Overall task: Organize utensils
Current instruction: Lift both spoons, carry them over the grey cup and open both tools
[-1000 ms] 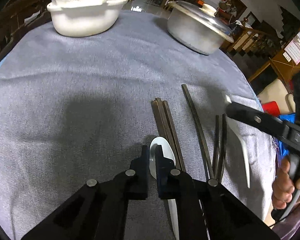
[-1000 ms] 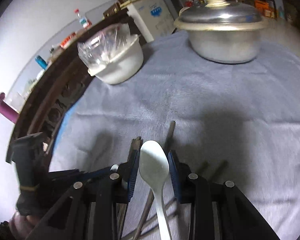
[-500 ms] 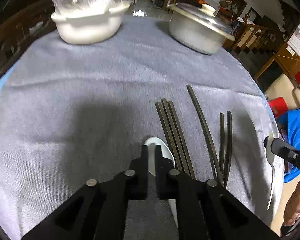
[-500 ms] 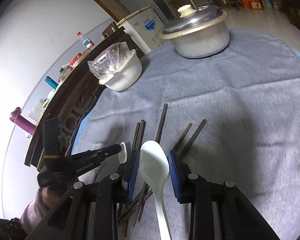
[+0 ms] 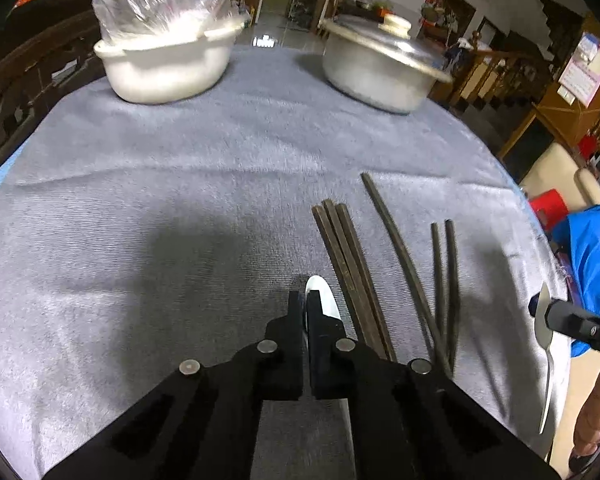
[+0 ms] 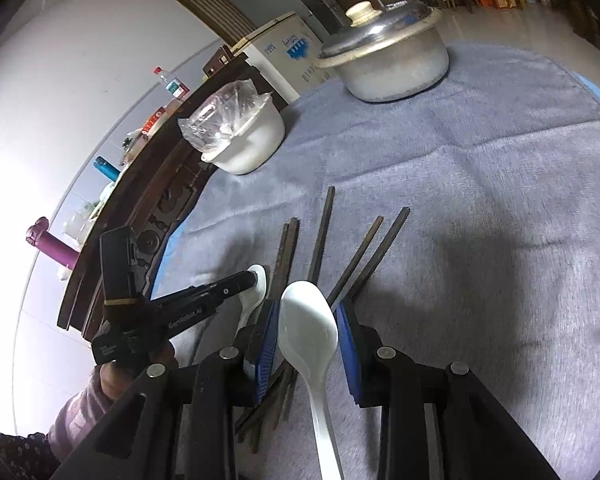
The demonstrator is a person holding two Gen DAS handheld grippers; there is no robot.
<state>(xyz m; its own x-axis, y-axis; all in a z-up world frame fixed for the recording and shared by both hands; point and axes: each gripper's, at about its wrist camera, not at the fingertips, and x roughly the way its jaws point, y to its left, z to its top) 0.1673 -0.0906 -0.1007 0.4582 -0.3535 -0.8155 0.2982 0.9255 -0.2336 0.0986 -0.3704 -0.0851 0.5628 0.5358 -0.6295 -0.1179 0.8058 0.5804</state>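
Observation:
Several dark chopsticks (image 5: 352, 264) lie side by side on the grey cloth, also in the right wrist view (image 6: 324, 228). My left gripper (image 5: 305, 304) is shut on a white spoon (image 5: 320, 300), low over the cloth just left of the chopsticks; it also shows in the right wrist view (image 6: 256, 278). My right gripper (image 6: 308, 320) is shut on a second white spoon (image 6: 308, 328) and holds it in the air above the near ends of the chopsticks. In the left wrist view that gripper (image 5: 540, 312) and its spoon (image 5: 546, 360) show at the right edge.
A white bowl covered with plastic wrap (image 5: 164, 60) stands at the far left of the round table. A lidded metal pot (image 5: 380, 68) stands at the far right. A dark wooden cabinet (image 6: 140, 216) runs along the left. The table edge (image 5: 556, 280) is close on the right.
My right gripper has pulled back and up from the chopsticks with its spoon, towards the table's near right edge. My left gripper stays shut on its spoon, almost still.

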